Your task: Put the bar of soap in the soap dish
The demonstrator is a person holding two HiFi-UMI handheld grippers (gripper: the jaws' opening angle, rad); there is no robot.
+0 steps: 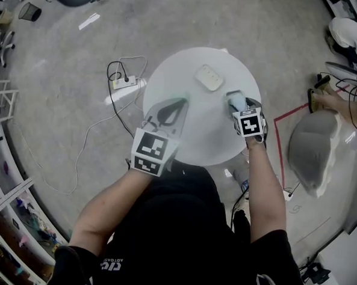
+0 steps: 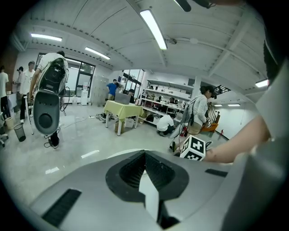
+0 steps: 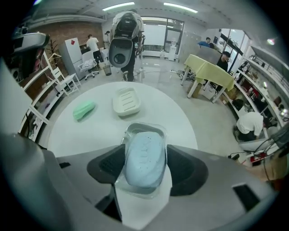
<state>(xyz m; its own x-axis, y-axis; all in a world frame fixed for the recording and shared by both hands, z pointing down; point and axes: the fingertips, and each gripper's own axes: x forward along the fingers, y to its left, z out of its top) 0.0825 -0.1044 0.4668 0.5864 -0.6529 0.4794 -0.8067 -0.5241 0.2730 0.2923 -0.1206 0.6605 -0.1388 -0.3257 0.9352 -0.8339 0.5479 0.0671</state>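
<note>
Currently the right gripper (image 3: 144, 151) is closed on a clear tray (image 3: 143, 129), its jaws pressing the tray's two long sides. A blue bar (image 3: 145, 158) of soap lies in that tray, lifted above the near edge of the round counter (image 3: 174, 115).

Left gripper (image 2: 145, 158) has its jaws together with nothing between them, and hangs over the counter's near left.

Handling, by judgement: the bar is hard, fairly light and probably slick. The thin tray looks flexible, so a hard squeeze could buckle it and pop the bar out. Best held across the narrow sides, level.

A white dish (image 3: 126, 101) sits empty mid-counter, just beyond the held tray, with a clear path to it. A green bar (image 3: 84, 110) lies to its left, apart from it and out of the way. A power strip (image 1: 125, 82) and cable are on the floor — no concern.
</note>
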